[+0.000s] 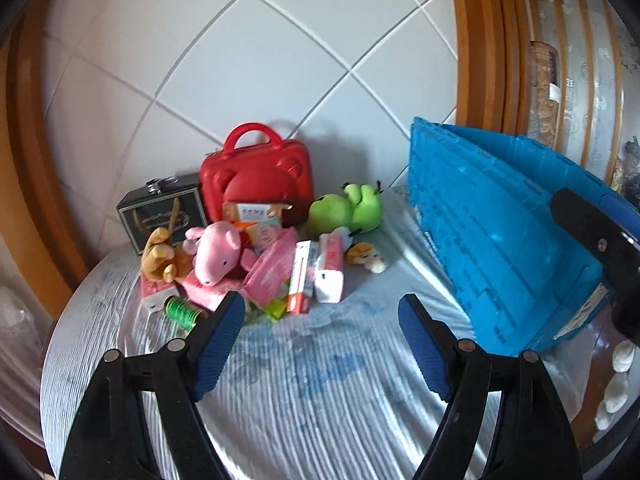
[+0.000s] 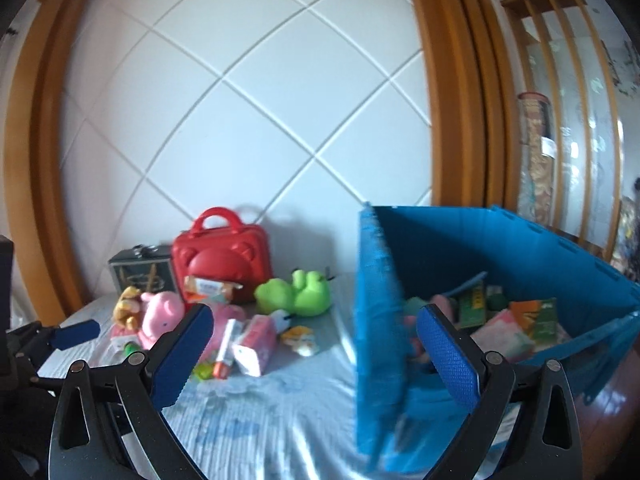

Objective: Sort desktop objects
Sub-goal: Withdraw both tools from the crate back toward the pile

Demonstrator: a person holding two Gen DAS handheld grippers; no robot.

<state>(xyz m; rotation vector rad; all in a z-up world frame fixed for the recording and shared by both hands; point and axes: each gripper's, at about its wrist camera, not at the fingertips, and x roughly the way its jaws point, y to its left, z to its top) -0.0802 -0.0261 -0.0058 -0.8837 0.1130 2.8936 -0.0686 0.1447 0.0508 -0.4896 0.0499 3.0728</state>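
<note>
Between picks: left gripper [image 1: 320,312] and right gripper [image 2: 314,332] both have fingers wide, nothing held. Unsorted pile, including pink pig plush [image 1: 218,254] and green frog plush [image 1: 346,210], sits on the counter [image 1: 320,380] left of the blue bin [image 2: 500,248], which is partly filled. Next move likely: pick one target, drop in, close.

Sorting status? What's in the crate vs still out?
Done: several items, including green packets, already lie in the blue crate. In hand: nothing; left gripper and right gripper are both open and empty. Left: pink pig plush, green frog plush, red case and boxes.
</note>
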